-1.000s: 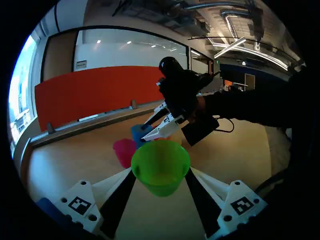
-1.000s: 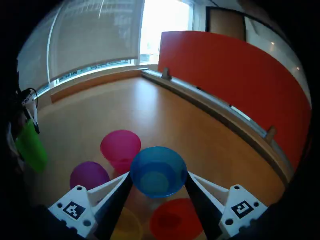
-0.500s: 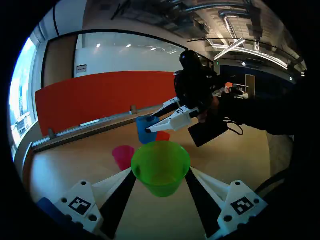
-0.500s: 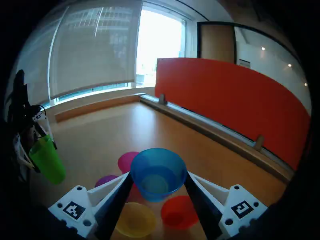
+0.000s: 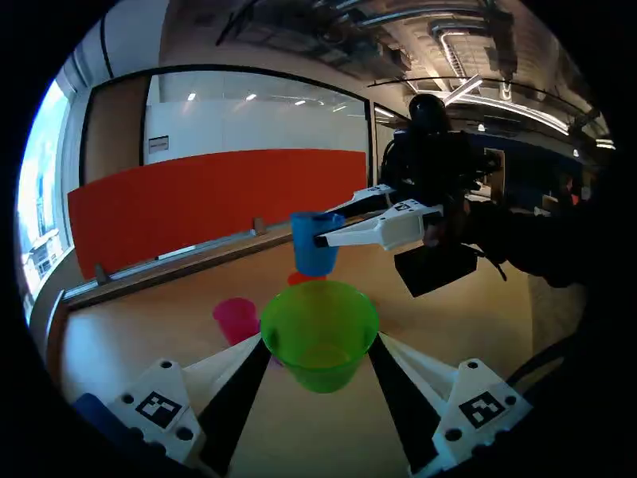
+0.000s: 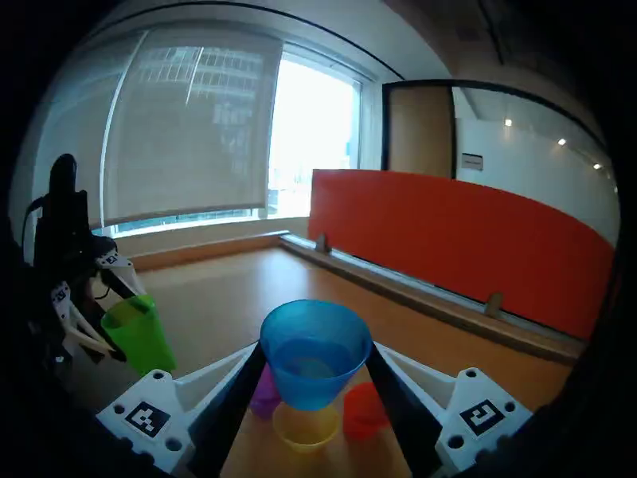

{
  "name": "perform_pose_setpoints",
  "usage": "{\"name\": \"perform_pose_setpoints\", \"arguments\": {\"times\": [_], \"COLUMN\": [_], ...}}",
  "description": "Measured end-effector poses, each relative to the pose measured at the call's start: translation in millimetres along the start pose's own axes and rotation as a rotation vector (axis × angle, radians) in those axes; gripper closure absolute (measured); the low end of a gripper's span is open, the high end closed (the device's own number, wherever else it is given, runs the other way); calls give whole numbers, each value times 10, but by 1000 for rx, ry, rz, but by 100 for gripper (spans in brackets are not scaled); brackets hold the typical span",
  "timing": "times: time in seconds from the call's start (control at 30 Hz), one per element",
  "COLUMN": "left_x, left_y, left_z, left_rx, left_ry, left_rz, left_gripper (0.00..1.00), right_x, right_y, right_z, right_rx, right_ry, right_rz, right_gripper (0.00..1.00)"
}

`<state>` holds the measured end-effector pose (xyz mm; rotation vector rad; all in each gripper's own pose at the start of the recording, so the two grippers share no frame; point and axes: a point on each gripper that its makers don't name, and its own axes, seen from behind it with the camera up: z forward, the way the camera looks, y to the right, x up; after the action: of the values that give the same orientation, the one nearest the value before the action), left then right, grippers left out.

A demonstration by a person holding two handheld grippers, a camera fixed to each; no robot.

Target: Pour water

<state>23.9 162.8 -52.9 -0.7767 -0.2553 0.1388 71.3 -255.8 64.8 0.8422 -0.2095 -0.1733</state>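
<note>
- A wooden table (image 5: pixel 127 334) lies beyond both grippers, an orange partition (image 5: pixel 199 199) behind it.
- The left gripper (image 5: pixel 317 342) pinches a green cup (image 5: pixel 320 327).
- The right gripper (image 6: pixel 314 348) pinches a blue cup (image 6: pixel 315 362).

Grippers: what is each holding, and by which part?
Left gripper holds the green cup, right gripper the blue cup, each with fingers pressing opposite sides of the wall just below the rim.

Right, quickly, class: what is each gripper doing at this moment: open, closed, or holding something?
Left gripper: closed, holding the green cup.
Right gripper: closed, holding the blue cup.
</note>
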Motion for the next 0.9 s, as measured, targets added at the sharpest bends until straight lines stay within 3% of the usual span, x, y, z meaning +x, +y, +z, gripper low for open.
{"name": "perform_pose_setpoints", "arguments": {"times": [0.5,0.9], "left_x": [162,291], "left_y": [320,571], "left_z": [-125,-206], "left_rx": [-15,-38], "left_ry": [56,108], "left_rz": [33,22], "left_gripper": [16,15], "right_x": [49,-109], "right_y": [-430,-522], "right_z": [-620,-1000], "right_rx": [-48,-98], "right_ry": [85,104], "right_rz": [-9,25], "right_gripper": [9,9]}}
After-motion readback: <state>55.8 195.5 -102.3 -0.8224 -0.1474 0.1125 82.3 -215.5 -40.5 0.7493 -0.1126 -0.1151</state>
